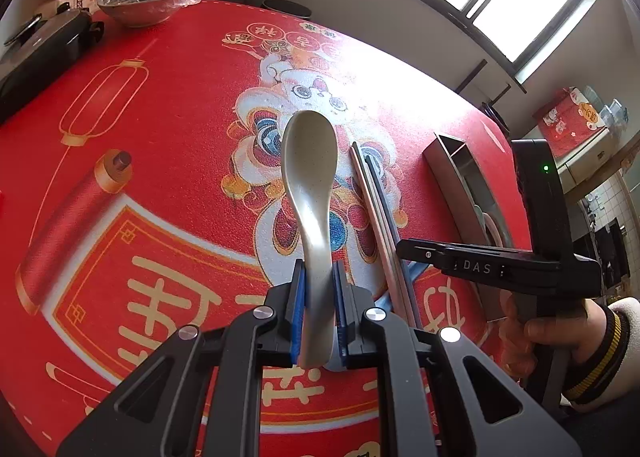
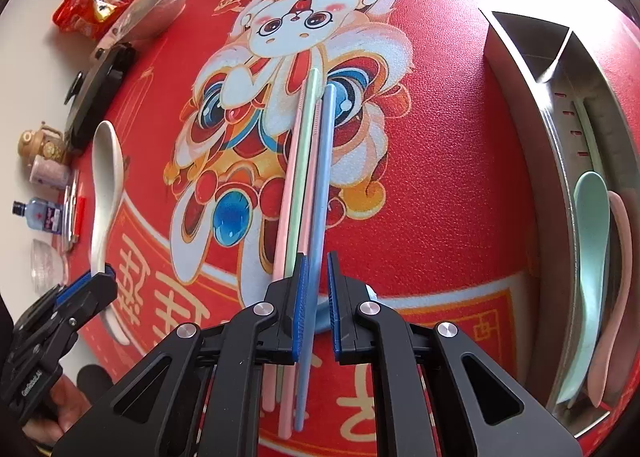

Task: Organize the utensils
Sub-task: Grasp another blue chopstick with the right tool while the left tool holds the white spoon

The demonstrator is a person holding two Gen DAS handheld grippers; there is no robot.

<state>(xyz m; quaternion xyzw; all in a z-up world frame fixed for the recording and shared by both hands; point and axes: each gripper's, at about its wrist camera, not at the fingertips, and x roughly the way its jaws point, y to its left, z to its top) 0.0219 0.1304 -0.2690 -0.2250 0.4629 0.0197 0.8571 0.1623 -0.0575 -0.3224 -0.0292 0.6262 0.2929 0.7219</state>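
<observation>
**Spoon lifted on the left, chopsticks under the right**

A round table covered by a red printed mat point(image 2: 440, 185) with a cartoon lion-dance figure carries everything. Along its right edge lies a long stainless-steel utensil tray point(image 2: 560, 145) with a divider; inside it rest 1 mint-green plastic spoon point(image 2: 592, 241) and 1 pale pink plastic spoon point(image 2: 620, 257), side by side and touching. At the far left edge sit a black lidded pot point(image 1: 40, 53) and a foil-lined bowl covered in plastic wrap point(image 1: 148, 1).

The left gripper point(image 1: 319, 305) pinches the handle of a cream ceramic soup spoon point(image 1: 310, 177) between its blue pads; the bowl end points away, raised above the mat. The right gripper point(image 2: 316, 297) has its jaws spread apart over a bundle of 4 pastel chopsticks, pink, green and blue point(image 2: 308, 177), which lie together near the table's middle, pointing toward the lion figure. The blue chopstick point(image 2: 322, 185) runs between the fingers, close against the left pad; whether it is touched I cannot tell.
</observation>
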